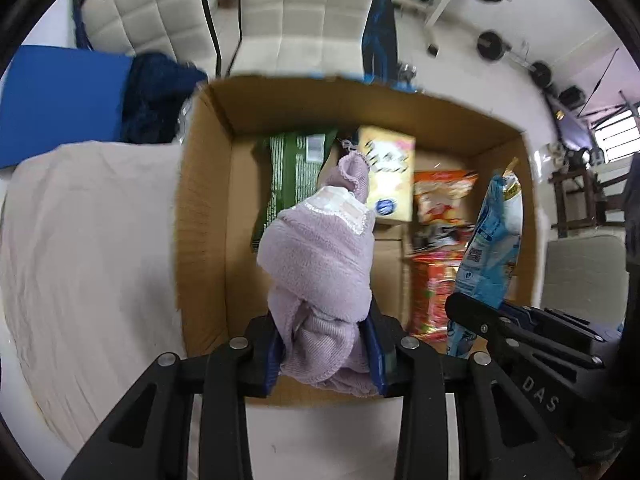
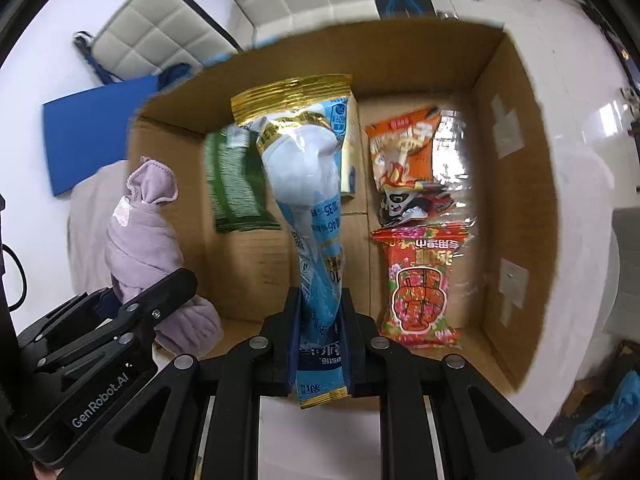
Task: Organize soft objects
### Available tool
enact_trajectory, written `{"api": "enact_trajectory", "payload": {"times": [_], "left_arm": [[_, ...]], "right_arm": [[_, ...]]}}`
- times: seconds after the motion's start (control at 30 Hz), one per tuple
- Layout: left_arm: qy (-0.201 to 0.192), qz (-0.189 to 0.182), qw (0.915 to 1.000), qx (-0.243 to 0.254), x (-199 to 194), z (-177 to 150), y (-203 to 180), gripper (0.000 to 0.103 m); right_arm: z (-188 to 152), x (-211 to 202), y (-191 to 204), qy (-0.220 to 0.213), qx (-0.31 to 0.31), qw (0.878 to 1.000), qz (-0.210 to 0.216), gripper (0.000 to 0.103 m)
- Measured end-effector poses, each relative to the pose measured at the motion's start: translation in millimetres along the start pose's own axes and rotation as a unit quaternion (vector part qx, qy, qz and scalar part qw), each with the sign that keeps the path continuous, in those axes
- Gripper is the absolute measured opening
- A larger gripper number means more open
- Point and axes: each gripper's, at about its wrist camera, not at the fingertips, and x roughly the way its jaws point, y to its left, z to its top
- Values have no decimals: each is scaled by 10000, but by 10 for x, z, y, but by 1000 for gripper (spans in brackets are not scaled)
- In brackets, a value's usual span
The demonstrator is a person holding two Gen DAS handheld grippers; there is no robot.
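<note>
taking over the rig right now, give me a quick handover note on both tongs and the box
Left tongs: shut on the lilac cloth, held above the cardboard box.
Right tongs: shut on the blue-and-white pouch, also over the box.
Done: green packet, yellow carton, orange snack bag and red packet lie inside.
Left: neither held item is released yet; placing them looks like the next step.

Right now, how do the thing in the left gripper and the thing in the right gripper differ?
The left gripper holds a lilac cloth bundle, matte, fuzzy and rolled thick; the right gripper holds a blue-and-white packet, glossy, printed and flat with gold ends. Both are clamped at the lower end and stick up over the cardboard box.
</note>
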Motion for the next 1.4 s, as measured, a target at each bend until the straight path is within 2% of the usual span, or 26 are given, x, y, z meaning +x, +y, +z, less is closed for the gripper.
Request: {"api": "enact_trajectory", "payload": {"times": [0.2, 0.33, 0.43, 0.47, 0.5, 0.57, 0.67, 0.7, 0.93, 1.03, 1.07, 1.1, 1.17, 1.27, 1.3, 1.4], "left_arm": [[493, 47, 9987, 106, 478, 81, -11, 32], [647, 98, 9978, 132, 646, 75, -26, 34], [777, 150, 9968, 71, 705, 55, -22, 37], [784, 144, 9968, 40, 702, 49, -19, 40], [775, 159, 9969, -15, 697, 40, -6, 42], [758, 209, 9969, -86, 674, 17, 14, 46], [672, 278, 9973, -86, 599, -21, 12, 59], [600, 297, 9977, -97, 550, -42, 10, 63], [144, 386, 9991, -51, 182, -268, -96, 68], [-140, 406, 9991, -35, 14, -384, -117, 79], [-195, 413, 9989, -46, -8, -382, -100, 87], [-274, 447, 9986, -49, -62, -412, -105, 93], [-386, 502, 9980, -57, -138, -403, -109, 97], [-474, 530, 9974, -111, -151, -409, -59, 101], [-532, 506, 9972, -144, -167, -437, -64, 101], [-650, 495, 9964, -224, -182, -476, -9, 102]], "right_arm": [[127, 457, -43, 287, 9, 9995, -155, 18], [176, 664, -47, 538, -81, 9984, -175, 20], [182, 766, -30, 689, -246, 9969, -305, 30], [182, 771, -30, 696, -273, 9966, -358, 36], [184, 769, -36, 694, -288, 9963, -417, 42], [185, 755, -51, 679, -300, 9964, -417, 45], [175, 702, -82, 639, -323, 9964, -464, 49], [166, 688, -94, 628, -317, 9964, -478, 49], [-46, 537, -122, 456, -421, 9960, -637, 49], [-214, 471, -91, 328, -507, 9955, -730, 50], [-256, 444, -87, 269, -533, 9952, -777, 59], [-307, 405, -114, 226, -547, 9951, -787, 72], [-352, 363, -106, 110, -575, 9947, -849, 89], [-382, 267, -114, -79, -588, 9932, -1006, 95], [-367, 222, -121, -100, -568, 9929, -1039, 102], [-384, 104, -212, -220, -518, 9924, -1098, 103]]}}
